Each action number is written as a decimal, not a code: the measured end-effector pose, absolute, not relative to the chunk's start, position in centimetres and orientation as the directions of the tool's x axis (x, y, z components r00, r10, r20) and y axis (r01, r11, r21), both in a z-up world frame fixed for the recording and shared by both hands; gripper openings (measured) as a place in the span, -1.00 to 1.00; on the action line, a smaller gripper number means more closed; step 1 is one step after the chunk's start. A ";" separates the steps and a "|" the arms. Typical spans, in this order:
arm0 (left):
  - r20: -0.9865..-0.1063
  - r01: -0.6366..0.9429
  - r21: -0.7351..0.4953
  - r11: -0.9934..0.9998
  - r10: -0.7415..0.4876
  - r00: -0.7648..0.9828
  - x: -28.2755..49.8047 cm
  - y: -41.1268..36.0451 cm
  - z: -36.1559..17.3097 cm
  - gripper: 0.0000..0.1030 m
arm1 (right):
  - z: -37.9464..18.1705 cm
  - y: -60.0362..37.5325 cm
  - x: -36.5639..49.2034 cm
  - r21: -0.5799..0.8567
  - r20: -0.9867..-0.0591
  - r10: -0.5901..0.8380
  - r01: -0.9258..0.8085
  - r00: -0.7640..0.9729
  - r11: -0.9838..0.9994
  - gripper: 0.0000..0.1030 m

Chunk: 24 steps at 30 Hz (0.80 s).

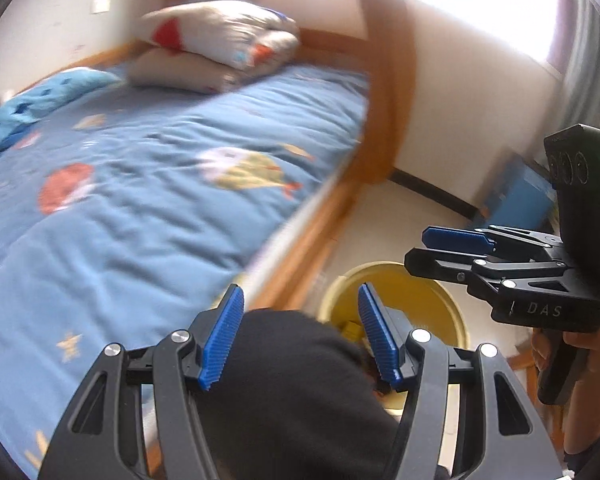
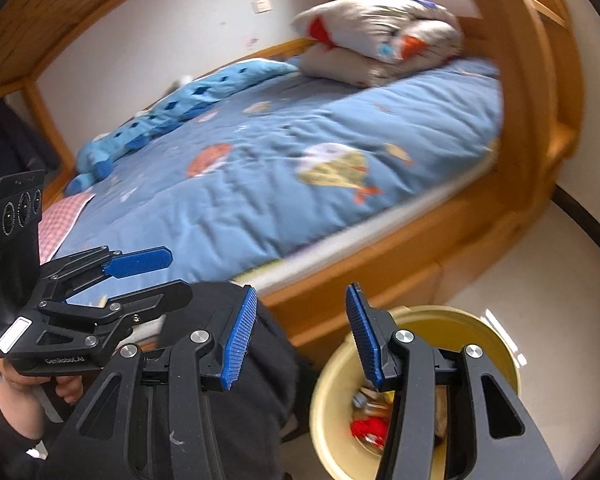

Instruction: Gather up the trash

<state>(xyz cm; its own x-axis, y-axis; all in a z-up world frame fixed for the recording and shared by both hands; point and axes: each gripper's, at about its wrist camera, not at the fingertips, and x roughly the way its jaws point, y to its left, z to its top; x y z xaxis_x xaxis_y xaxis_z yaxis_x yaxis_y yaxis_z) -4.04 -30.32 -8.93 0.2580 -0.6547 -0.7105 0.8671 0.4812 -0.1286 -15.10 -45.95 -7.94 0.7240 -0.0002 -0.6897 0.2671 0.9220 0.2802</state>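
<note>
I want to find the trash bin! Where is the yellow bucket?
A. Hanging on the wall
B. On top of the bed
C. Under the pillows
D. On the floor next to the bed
D: the yellow bucket stands on the pale floor beside the wooden bed frame, with some trash already inside it.
</note>
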 end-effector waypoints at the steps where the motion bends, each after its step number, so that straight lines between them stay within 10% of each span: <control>1: -0.704 0.852 -0.119 0.510 -0.648 0.290 -3.5 -29.3 -8.6 0.16 | -7.7 -45.4 -14.3 0.281 -0.685 0.015 0.246 0.728 0.928 -0.10; 24: -0.621 0.442 -0.053 0.896 -0.376 0.688 4.0 -10.8 -4.9 0.21 | -4.3 -29.0 1.9 0.302 -0.599 0.318 -0.161 0.734 0.940 -0.10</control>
